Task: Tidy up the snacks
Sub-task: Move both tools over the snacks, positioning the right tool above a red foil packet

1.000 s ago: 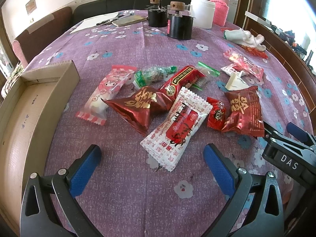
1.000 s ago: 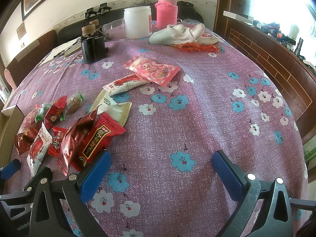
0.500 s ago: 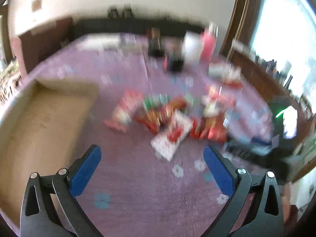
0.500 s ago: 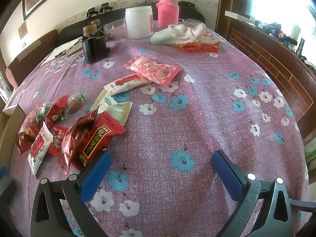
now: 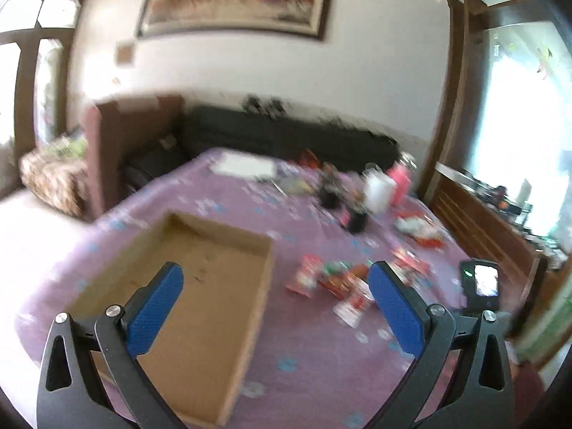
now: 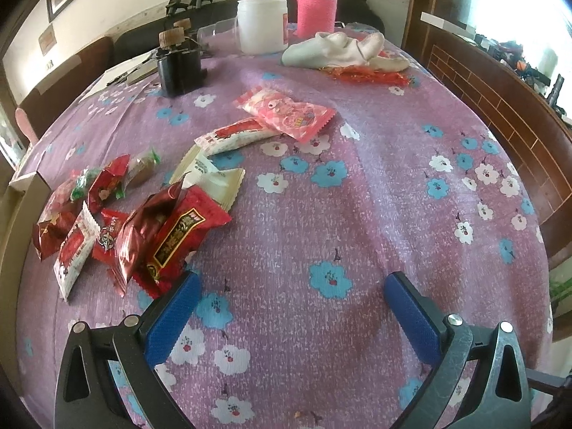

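1. Left gripper (image 5: 275,296): jaws wide apart, holding nothing, above the cardboard box (image 5: 200,279).
2. Right gripper (image 6: 291,307): jaws spread, holding nothing.
3. Snack packets (image 6: 143,221) lie clustered on the table (image 6: 375,214); red wrapper's gold characters unreadable.

Two white-and-red snack packets (image 6: 236,135), one pink packet (image 6: 286,112), two black jars (image 6: 178,60) and one cardboard box (image 5: 200,307) are seen.

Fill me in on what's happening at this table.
A person holding two grippers is sorting snacks scattered on a purple floral tablecloth. Neither gripper holds anything: the left gripper hangs high over an empty cardboard box, jaws wide, and the right gripper hovers low over the cloth beside the red packets, jaws also wide. No snack is in the box yet.
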